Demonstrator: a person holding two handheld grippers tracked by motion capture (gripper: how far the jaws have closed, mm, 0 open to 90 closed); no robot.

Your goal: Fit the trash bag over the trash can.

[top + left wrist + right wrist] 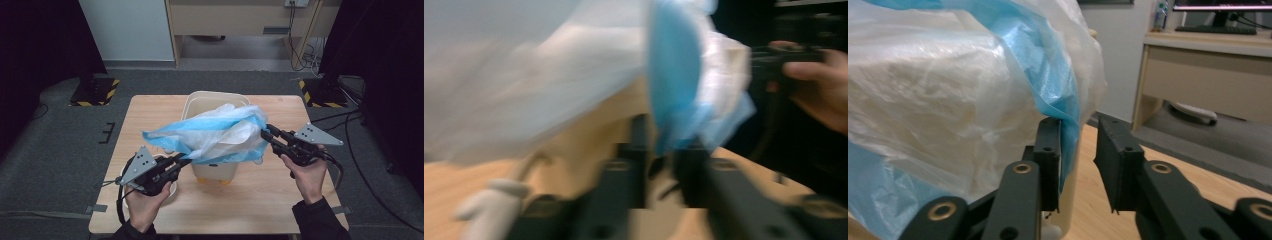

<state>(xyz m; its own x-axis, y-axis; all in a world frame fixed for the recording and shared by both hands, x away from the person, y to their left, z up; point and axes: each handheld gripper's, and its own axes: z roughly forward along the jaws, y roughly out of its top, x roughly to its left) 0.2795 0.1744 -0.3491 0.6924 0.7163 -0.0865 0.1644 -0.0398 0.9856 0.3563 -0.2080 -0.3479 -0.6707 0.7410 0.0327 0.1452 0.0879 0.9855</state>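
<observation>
Both grippers are engaged with the blue-and-white plastic bag point(215, 132) draped over the cream bin point(216, 102). On the left gripper point(184, 161), partly spread, the bag's edge lies between blurred jaws; whether it is pinched cannot be told. On the right gripper point(266, 133) a gap is seen, film lying against one jaw. Hands are held low beside the bin on the wooden surface point(260, 195).

The high view is dim, with dark corners at 10 and 2 o'clock; soft light falls on the wooden table point(260, 195). The left gripper view is strongly blurred everywhere. The right gripper view is sharper, bright toward 2 o'clock, without glare.
</observation>
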